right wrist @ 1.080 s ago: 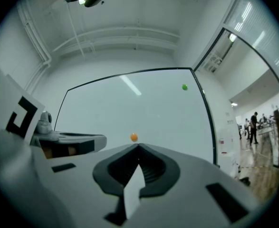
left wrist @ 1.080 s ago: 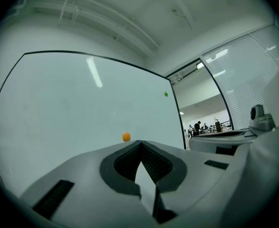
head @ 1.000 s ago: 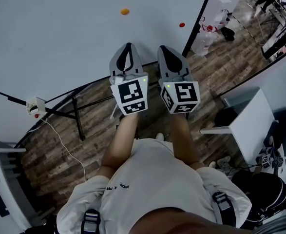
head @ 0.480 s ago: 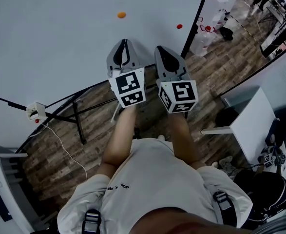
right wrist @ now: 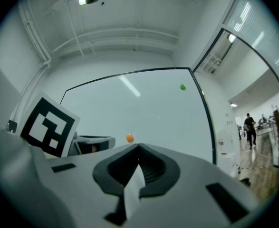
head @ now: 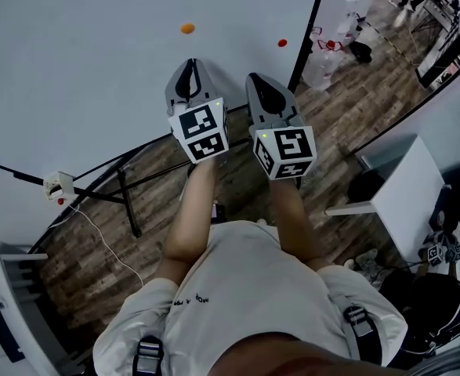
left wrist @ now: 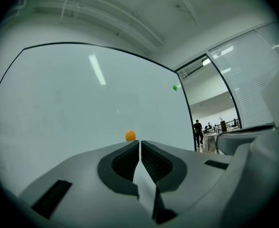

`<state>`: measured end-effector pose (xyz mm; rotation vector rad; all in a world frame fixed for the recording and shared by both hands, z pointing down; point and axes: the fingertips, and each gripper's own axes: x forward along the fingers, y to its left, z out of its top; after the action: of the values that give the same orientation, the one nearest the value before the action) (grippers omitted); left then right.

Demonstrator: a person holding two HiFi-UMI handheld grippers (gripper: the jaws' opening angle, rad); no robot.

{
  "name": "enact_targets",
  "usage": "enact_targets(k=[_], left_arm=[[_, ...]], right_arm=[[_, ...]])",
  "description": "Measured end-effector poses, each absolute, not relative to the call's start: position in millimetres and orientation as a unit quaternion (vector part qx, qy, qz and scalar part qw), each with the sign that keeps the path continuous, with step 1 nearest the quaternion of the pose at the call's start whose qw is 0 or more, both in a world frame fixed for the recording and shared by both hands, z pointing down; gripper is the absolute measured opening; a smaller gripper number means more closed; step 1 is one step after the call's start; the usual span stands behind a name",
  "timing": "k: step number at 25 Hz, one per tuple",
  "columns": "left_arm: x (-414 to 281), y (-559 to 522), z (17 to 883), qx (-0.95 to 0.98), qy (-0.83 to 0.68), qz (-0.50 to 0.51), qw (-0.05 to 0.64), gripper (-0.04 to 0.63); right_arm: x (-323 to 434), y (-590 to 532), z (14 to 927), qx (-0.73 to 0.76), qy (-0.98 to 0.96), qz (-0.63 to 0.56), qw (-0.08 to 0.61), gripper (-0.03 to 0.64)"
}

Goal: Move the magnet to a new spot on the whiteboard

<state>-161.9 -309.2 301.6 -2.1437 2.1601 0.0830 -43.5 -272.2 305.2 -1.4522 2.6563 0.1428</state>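
Note:
A small orange magnet (head: 187,28) sticks to the whiteboard (head: 73,61); it also shows in the left gripper view (left wrist: 130,136) and the right gripper view (right wrist: 129,137). My left gripper (head: 189,67) points at the board just below this magnet, apart from it, jaws shut with nothing between them (left wrist: 139,143). My right gripper (head: 258,81) is held beside it, also shut and empty (right wrist: 139,147). A red magnet (head: 282,43) sits near the board's right edge. A green magnet (left wrist: 175,87) sits high on the board, also seen from the right gripper (right wrist: 182,86).
The board's black frame edge (head: 308,34) runs down at the right. Its stand legs (head: 124,190) and a white box with a cable (head: 57,185) are on the wooden floor below. A white table (head: 398,190) stands at the right. People stand far off (left wrist: 197,127).
My left gripper has moved forward toward the board, and the gap to the orange magnet has shrunk. The right gripper has hardly moved. Both stay shut.

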Motion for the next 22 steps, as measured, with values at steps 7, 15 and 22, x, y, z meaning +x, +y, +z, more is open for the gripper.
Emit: enact_targets(k=[7,15,22], left_arm=[[-164,-329,303,-0.701,0.711,0.022,0.045,0.005],[-168,-345,303,-0.694,0.718,0.02,0.044,0.007],[-170,-355,301,-0.687,0.726,0.02,0.042,0.045]], right_arm=[[-41,-279,304,-0.481,0.874,0.048,0.057,0.014],[-34,-284,305,-0.487,0.87,0.049,0.058,0.014],[-29,-289,304,-0.488,0.87,0.05,0.057,0.014]])
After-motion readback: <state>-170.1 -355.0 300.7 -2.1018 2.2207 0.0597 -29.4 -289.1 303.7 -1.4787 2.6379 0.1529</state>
